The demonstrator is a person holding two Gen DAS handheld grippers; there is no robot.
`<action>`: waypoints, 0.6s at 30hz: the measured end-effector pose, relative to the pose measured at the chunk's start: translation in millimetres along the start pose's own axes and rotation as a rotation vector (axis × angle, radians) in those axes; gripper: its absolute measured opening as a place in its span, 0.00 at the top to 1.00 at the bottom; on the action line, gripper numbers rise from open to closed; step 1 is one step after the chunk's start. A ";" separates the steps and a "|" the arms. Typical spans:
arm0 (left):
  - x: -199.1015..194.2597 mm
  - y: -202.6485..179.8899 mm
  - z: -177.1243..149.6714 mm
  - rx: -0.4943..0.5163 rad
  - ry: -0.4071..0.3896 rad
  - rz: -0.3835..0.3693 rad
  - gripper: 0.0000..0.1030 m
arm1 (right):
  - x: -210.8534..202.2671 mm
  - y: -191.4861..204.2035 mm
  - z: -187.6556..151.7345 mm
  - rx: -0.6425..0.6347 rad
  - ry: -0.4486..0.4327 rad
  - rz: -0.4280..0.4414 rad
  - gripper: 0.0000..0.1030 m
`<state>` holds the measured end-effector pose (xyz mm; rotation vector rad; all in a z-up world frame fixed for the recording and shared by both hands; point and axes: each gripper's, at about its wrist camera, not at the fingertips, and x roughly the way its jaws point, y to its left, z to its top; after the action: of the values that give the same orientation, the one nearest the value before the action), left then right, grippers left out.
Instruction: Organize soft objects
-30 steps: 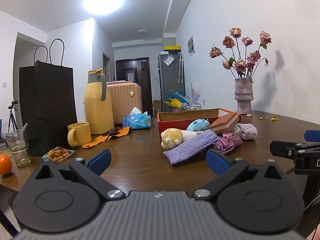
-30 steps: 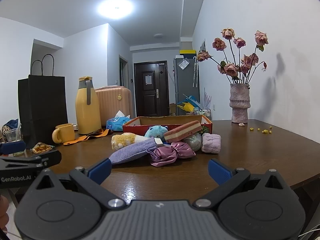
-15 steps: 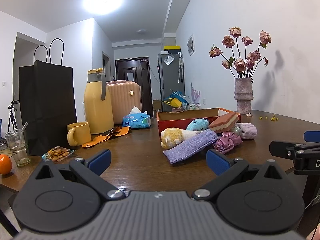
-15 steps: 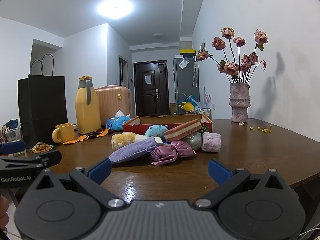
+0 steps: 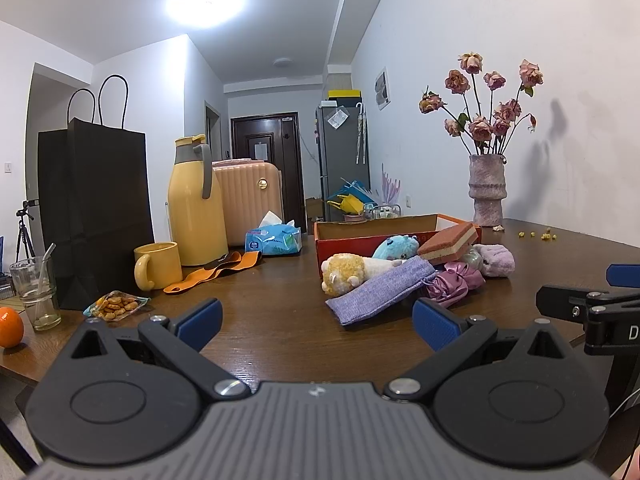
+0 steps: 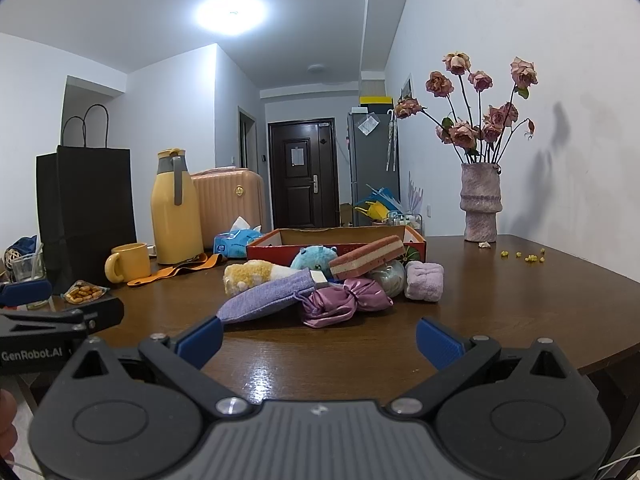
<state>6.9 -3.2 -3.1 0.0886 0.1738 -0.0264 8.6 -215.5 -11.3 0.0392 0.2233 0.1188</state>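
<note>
Each handheld gripper has a dark grey ribbed housing flanked by two round black discs, from which angular black link arms run forward, pinned with silver screws. The left gripper (image 5: 316, 322) and the right gripper (image 6: 320, 338) both end in blue padded fingertips (image 5: 198, 319) (the pads are flat and rectangular). White lettering reading "GenRobot.AI" marks the left unit's black side, seen from the right wrist camera.

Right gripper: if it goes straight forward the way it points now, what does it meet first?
Probably the pink satin pouch, lying straight ahead of the open right gripper, with bare table before it. Depth is hard to judge.
</note>
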 end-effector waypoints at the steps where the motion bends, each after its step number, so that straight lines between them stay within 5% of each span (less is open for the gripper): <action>1: 0.5 0.3 0.1 -0.001 0.001 -0.001 0.00 | 0.0 0.0 0.0 0.000 0.000 0.000 0.00; 12: 6.2 2.4 1.1 -0.014 0.010 -0.003 0.00 | 2.6 -1.0 -1.1 0.000 0.002 -0.002 0.00; 18: 63.5 14.5 8.6 -0.021 0.094 -0.044 0.00 | 34.3 -11.6 -0.4 0.027 0.016 -0.031 0.00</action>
<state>71.4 9.4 -4.4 0.0655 0.2700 -0.0645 43.0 -222.8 -19.8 0.0618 0.2417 0.0855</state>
